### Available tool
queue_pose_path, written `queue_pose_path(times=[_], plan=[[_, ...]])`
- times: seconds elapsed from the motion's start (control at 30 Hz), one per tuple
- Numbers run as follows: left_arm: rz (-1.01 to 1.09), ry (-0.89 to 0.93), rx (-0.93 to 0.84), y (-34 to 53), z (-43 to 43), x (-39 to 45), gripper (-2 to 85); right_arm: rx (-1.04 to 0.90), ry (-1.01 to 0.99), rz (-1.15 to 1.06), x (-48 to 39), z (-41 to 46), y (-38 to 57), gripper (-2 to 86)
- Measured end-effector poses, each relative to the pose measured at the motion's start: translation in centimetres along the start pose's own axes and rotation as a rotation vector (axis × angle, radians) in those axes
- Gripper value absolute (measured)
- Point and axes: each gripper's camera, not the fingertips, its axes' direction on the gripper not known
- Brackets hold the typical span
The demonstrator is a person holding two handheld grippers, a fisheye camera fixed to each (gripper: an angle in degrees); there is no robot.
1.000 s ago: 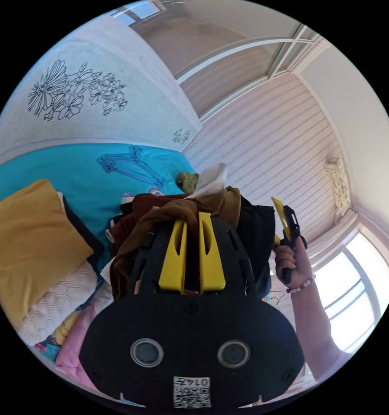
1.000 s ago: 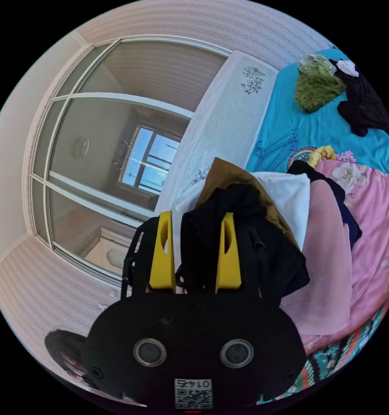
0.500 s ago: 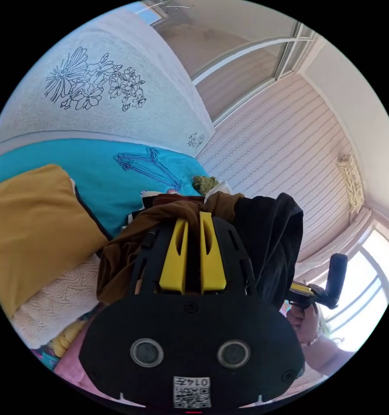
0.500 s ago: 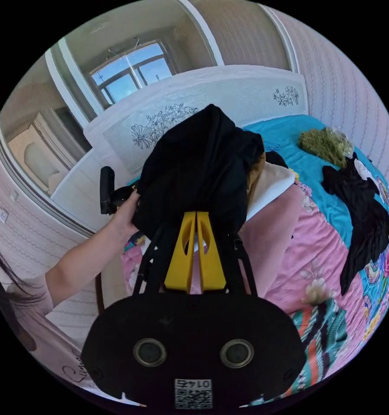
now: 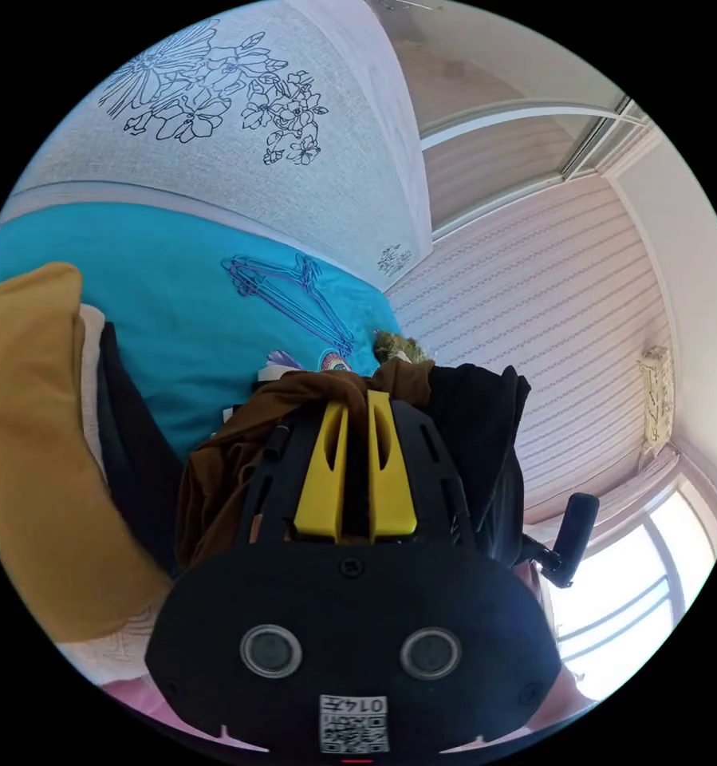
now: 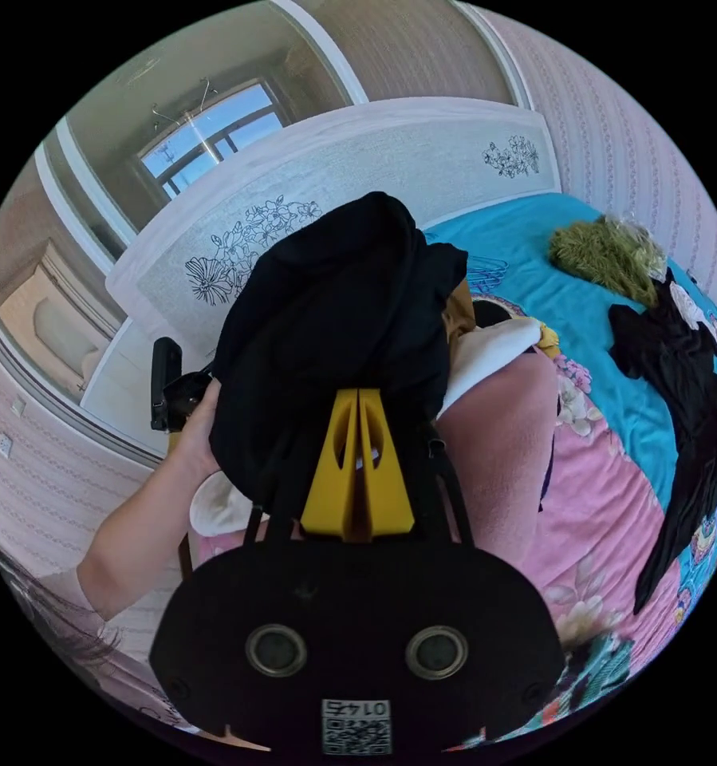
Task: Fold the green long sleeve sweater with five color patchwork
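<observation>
The bed (image 6: 589,263), under its turquoise sheet, spreads across the right half of the right gripper view, with the white flower-printed headboard (image 6: 358,171) arching over the upper middle. The one green garment I can see is a fuzzy green heap (image 6: 605,255) at the upper right of that frame, well apart from both my tools; I judge it to be the sweater I am meant to fold, though no patchwork shows from here. It lies up and to the right of my right tool (image 6: 358,415), so that hand is the nearer one, and the heap's long side runs roughly left to right in the frame.

Between me and it lie a pink flowered quilt (image 6: 605,511) at the lower right and a black garment (image 6: 685,399) sprawled down the right edge just below the green heap. My right tool is narrow, jaws nearly together, with a bundle of black cloth (image 6: 334,335) draped over them; whether they pinch it I cannot tell. My left tool (image 5: 356,415) is also narrow, buried under brown cloth (image 5: 238,455) at frame centre. A mustard pillow (image 5: 31,463) bulks at the left of the left gripper view, and purple hangers (image 5: 294,291) rest on the sheet above centre. Both hands look to need freeing first.
</observation>
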Motion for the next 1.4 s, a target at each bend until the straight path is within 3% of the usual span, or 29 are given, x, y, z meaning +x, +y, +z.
queue_pose_path(times=[0.17,0.3,0.4,0.6,0.87,1.1,1.23,1.4], plan=[[0.207,0.031,0.123,5.9,-3.5,2.3,4.2,0.157,-0.15,0.098,0.8,-1.9,5.8,-0.9],[0.078,0.179,0.071,5.5,-6.6,1.7,4.6,0.083,-0.226,0.22,0.9,-3.7,5.1,-0.8],[-0.008,0.325,0.049,6.1,-11.2,0.5,4.4,-0.027,-0.157,0.204,-0.8,-4.9,2.5,-0.6],[0.157,0.17,0.227,12.4,-25.6,-0.5,-0.5,-0.157,0.02,0.144,-4.6,-5.9,-0.2,-0.4],[0.219,-0.002,0.075,27.4,-34.0,-1.7,-0.9,-0.269,0.126,0.104,-6.9,-10.0,-0.8,-0.2],[0.363,-0.06,-0.071,35.0,-29.0,1.2,0.1,-0.192,0.127,0.096,-8.6,-12.9,4.5,1.1],[0.469,-0.017,-0.052,33.5,-18.8,5.5,4.8,-0.257,0.131,0.116,-7.8,-8.2,5.7,1.3],[0.616,-0.276,-0.179,30.7,-4.4,7.7,3.8,-0.197,0.172,0.132,-6.4,-5.1,4.6,0.4]])
